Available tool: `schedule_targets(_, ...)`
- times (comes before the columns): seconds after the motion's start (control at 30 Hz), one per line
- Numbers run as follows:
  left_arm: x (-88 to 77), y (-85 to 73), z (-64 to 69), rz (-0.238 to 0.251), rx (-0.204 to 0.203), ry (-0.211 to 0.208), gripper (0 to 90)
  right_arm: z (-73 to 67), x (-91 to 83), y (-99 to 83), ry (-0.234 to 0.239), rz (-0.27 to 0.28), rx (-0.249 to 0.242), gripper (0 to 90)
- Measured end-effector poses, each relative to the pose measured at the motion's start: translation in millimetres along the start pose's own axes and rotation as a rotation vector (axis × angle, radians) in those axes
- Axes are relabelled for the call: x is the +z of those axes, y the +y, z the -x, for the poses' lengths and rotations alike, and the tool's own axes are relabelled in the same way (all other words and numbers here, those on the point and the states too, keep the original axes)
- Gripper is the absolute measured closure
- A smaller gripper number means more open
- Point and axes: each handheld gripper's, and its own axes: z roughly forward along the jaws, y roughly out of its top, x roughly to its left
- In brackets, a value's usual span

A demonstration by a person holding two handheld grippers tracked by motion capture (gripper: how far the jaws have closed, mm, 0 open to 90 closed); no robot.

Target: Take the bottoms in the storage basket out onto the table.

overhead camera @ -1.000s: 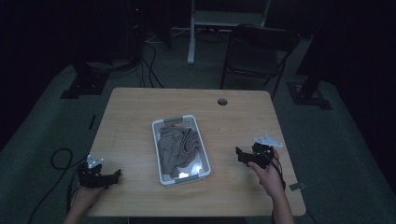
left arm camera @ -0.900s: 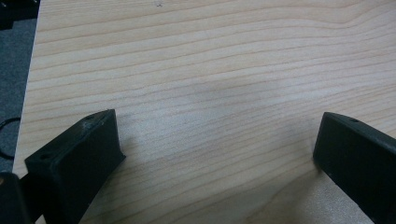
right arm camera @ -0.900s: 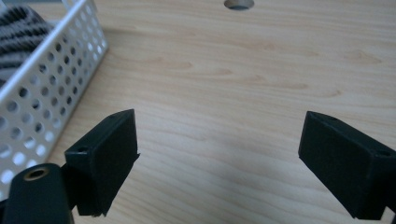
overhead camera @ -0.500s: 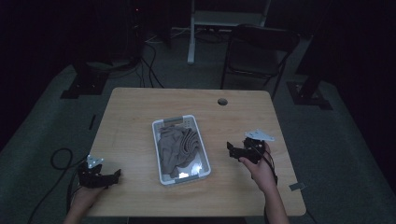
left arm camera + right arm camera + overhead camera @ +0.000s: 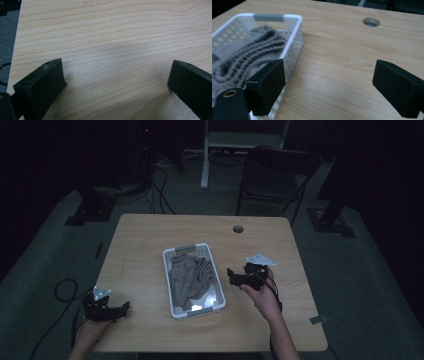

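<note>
My right tool [image 5: 234, 276] hangs released beside the white basket [image 5: 217, 275] holding the grey knit cloth [image 5: 192, 277]; left tool [image 5: 120, 308] released over bare desk [image 5: 145, 245]; a low reach could catch the rim and shove the basket.

High view very dim, background black, glare on basket [image 5: 194, 309] lower edge. Gripper views brighter; jaws soft, near-field blur.

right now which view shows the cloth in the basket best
The high view: the whole grey cloth shows, bunched inside the white basket. The right gripper view gives a closer look at its ribbed folds, partly behind a jaw. The left gripper view faces bare table.
</note>
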Motion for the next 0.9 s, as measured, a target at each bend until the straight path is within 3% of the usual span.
schedule_targets(0.6, 0.1, 0.1, -0.1, 0.001, 0.001, 0.0, 1.3, -65.7, 34.3, 23.5, 0.115, 0.002, -0.06, 10.8)
schedule_targets(0.9, 0.1, 0.0, 0.0, 0.001, -0.001, 0.0, 1.3, -94.8, 55.9, 25.4, 0.153, -0.03, -0.083, 10.9)
